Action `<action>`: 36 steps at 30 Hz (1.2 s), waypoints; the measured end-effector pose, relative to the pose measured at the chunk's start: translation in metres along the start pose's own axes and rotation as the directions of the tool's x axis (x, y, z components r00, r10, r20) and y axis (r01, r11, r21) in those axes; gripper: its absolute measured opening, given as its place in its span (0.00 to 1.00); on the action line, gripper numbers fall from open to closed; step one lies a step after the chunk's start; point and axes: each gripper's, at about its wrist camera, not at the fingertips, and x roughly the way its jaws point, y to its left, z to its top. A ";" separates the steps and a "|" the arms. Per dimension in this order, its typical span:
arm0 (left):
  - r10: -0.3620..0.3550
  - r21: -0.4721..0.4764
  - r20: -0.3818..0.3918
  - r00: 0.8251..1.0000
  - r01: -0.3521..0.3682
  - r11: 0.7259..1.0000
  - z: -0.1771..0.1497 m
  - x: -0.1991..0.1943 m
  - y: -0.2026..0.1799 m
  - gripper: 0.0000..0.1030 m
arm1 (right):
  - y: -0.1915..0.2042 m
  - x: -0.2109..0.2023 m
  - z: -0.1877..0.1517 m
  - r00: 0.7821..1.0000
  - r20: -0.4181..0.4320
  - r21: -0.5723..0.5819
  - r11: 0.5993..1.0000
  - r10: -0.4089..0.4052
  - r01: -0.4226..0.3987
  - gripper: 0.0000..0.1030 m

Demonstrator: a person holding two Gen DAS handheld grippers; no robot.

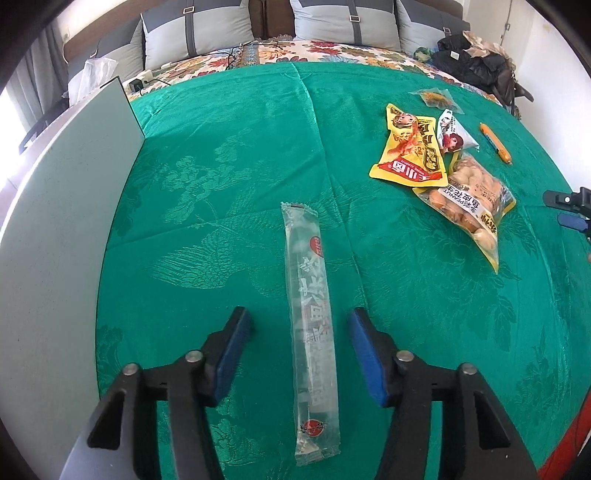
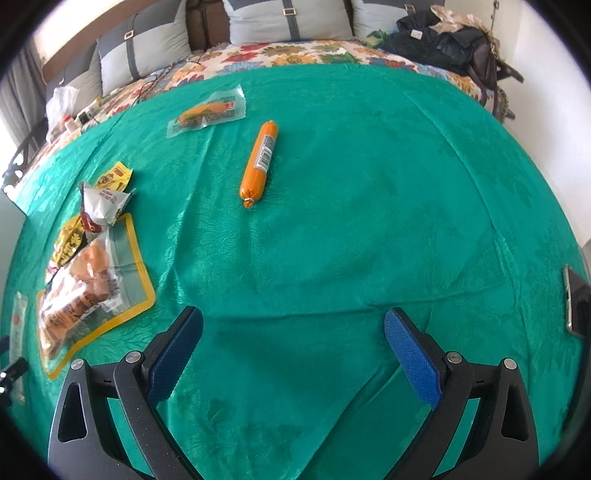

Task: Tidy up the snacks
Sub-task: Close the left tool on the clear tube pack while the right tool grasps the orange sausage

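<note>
My left gripper is open, its blue pads on either side of a long clear snack stick packet lying on the green cloth, not touching it. Further right lie a yellow snack pouch, a small white packet, a peanut bag, an orange sausage and a small clear packet. My right gripper is open and empty above bare cloth. Ahead of it lie the orange sausage and a clear packet; the peanut bag is at left.
A grey-green flat box or board stands at the left of the cloth. Pillows and a pile of dark clothes are at the back. A dark phone-like object lies at the right edge.
</note>
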 end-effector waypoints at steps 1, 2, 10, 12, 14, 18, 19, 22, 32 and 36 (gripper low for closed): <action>-0.016 -0.003 -0.004 1.000 0.016 1.000 0.000 -0.001 -0.001 0.19 | 0.001 -0.008 -0.002 0.996 -0.035 0.056 0.996 0.077 -0.075 0.96; -0.013 -0.015 -0.009 1.000 0.013 1.000 -0.001 -0.003 -0.001 0.18 | 0.003 -0.012 -0.003 0.986 -0.070 0.104 0.984 0.152 -0.145 0.96; -0.177 -0.180 0.083 0.981 0.190 0.965 -0.044 -0.040 0.025 0.18 | -0.006 -0.017 -0.016 0.886 -0.130 0.445 0.824 0.446 -0.350 0.97; -0.194 -0.205 0.113 0.975 0.214 0.955 -0.057 -0.054 0.034 0.18 | -0.015 -0.024 -0.019 0.867 -0.075 0.507 0.767 0.493 -0.392 0.96; -0.206 -0.228 0.139 0.969 0.233 0.945 -0.071 -0.067 0.043 0.18 | -0.033 -0.037 -0.015 0.910 -0.009 0.491 0.794 0.415 -0.358 0.96; -0.209 -0.265 0.192 0.959 0.256 0.930 -0.095 -0.079 0.055 0.18 | -0.056 -0.059 -0.006 0.987 -0.020 0.357 0.923 0.158 -0.141 0.97; -0.209 -0.275 0.201 0.957 0.260 0.926 -0.100 -0.079 0.057 0.18 | -0.057 -0.058 -0.009 0.979 -0.048 0.374 0.912 0.198 -0.167 0.97; -0.228 -0.302 0.200 0.953 0.281 0.911 -0.106 -0.073 0.057 0.18 | -0.045 -0.050 -0.012 0.956 -0.081 0.421 0.879 0.282 -0.224 0.97; -0.234 -0.248 0.202 0.951 0.280 0.927 -0.111 -0.084 0.043 0.18 | 0.024 0.027 0.094 0.997 -0.012 0.023 0.997 -0.077 0.077 0.95; -0.244 -0.245 0.194 0.950 0.288 0.926 -0.106 -0.080 0.040 0.18 | 0.019 0.056 0.114 0.994 -0.035 0.036 0.994 -0.102 0.103 0.81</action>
